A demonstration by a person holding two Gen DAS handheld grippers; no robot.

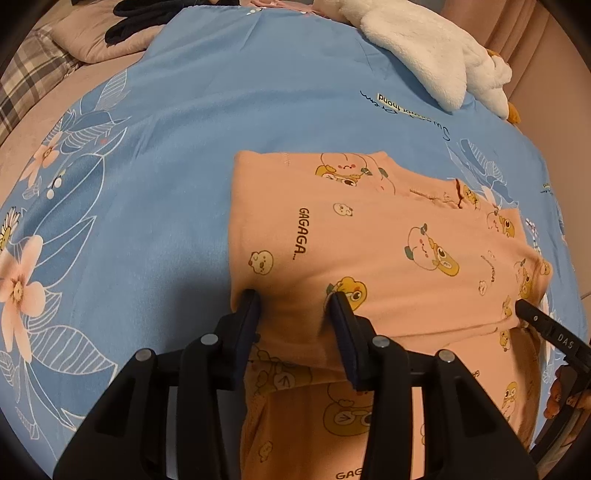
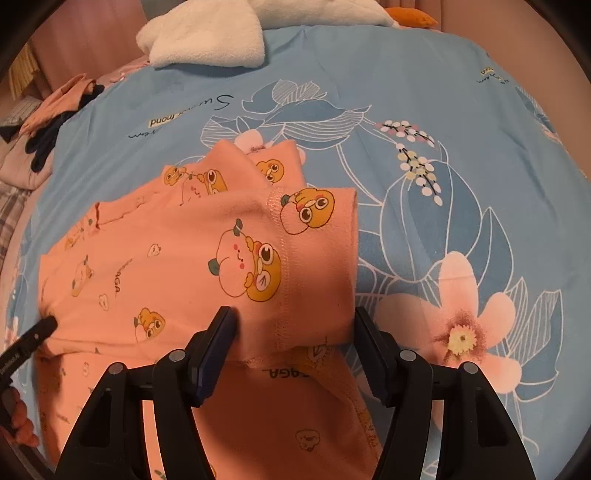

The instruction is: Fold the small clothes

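Left wrist view: the peach garment (image 1: 369, 243), printed with yellow cartoon ducks and the word "GAGAGA", lies folded over on itself on the blue flowered bedsheet (image 1: 192, 147). The left gripper (image 1: 293, 299) points down at the near edge of the garment's upper layer. Its jaws stand apart, and a bunched part of that edge sits between them; the left pad touches the cloth at the folded corner, but the cloth is not pinched flat. A lower layer of the same garment runs on under the gripper toward the camera. At the garment's right edge the tip of the right gripper (image 1: 524, 308) meets the cloth. Beyond the garment, at the far side of the sheet, lies a white plush toy (image 1: 436, 62), and off the garment's far left corner a pile of dark clothes (image 1: 129, 18) lies on a pink quilt.

In the right wrist view the right gripper (image 2: 293, 321) straddles the garment's (image 2: 177, 258) cuffed end, where a stitched hem band (image 2: 317, 251) shows. Its jaws stand wide apart: the left pad lies against the cloth, while the right pad stands just beside the hem's outer edge, on the sheet (image 2: 443, 92). At the garment's left edge the left gripper's (image 2: 48, 325) tip touches the fabric. Fingers of the person's hand (image 2: 22, 424) show below it.
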